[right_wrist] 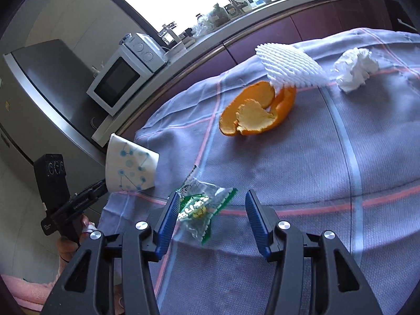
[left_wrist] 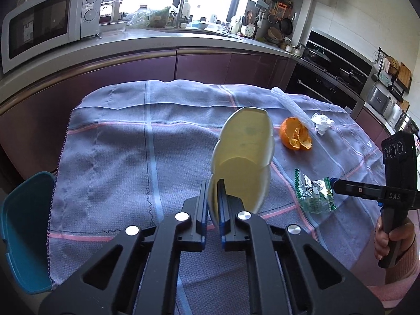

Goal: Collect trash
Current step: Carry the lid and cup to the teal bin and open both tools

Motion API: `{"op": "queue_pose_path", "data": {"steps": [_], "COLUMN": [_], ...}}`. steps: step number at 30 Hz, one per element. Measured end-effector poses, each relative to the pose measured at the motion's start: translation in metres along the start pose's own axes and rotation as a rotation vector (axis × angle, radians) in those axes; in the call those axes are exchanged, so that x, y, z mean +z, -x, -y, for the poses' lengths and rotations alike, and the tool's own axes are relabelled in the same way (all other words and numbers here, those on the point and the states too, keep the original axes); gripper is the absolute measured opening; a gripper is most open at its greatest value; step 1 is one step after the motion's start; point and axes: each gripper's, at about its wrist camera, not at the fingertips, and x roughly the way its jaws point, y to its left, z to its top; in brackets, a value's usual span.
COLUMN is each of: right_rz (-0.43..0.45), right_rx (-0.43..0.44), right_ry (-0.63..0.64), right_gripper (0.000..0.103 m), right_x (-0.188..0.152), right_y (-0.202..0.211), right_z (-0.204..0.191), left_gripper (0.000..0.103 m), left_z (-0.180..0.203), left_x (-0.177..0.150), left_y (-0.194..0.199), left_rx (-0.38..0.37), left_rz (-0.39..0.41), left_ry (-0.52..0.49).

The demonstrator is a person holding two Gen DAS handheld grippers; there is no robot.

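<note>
My left gripper [left_wrist: 212, 199] is shut on a squashed paper cup [left_wrist: 242, 152] and holds it above the cloth; the cup also shows in the right wrist view [right_wrist: 130, 164], white with blue dots. My right gripper [right_wrist: 211, 214] is open, its jaws on either side of a green and clear candy wrapper [right_wrist: 200, 210] lying on the cloth; the wrapper shows in the left wrist view [left_wrist: 313, 193] at the right gripper's tip [left_wrist: 334, 183]. Orange peel [right_wrist: 256, 110], a white foam fruit net [right_wrist: 288, 64] and a crumpled tissue [right_wrist: 354, 69] lie further back.
The table is covered by a purple checked cloth [left_wrist: 157, 144]. A teal bin [left_wrist: 25, 236] stands at the table's left edge. A kitchen counter with a microwave [left_wrist: 50, 26] runs behind the table, and a stove [left_wrist: 338, 71] is at the right.
</note>
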Motion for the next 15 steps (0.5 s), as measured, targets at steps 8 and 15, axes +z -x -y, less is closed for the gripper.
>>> {"op": "queue_pose_path", "data": {"steps": [8,15], "right_rz": [-0.038,-0.025], "right_rx": [0.053,0.104], "right_ry": [0.012,0.079], "right_gripper": [0.01,0.007], "right_x": [-0.002,0.006], "right_y": [-0.02,-0.025], "right_z": [-0.01,-0.04], "left_gripper": [0.005,0.004], "left_z": [0.001,-0.012], "left_x": [-0.008,-0.014], "left_y": [0.011,0.039], "left_rx": [0.031,0.071], "left_rz": [0.025,0.076], "left_ry": [-0.005,0.015]}}
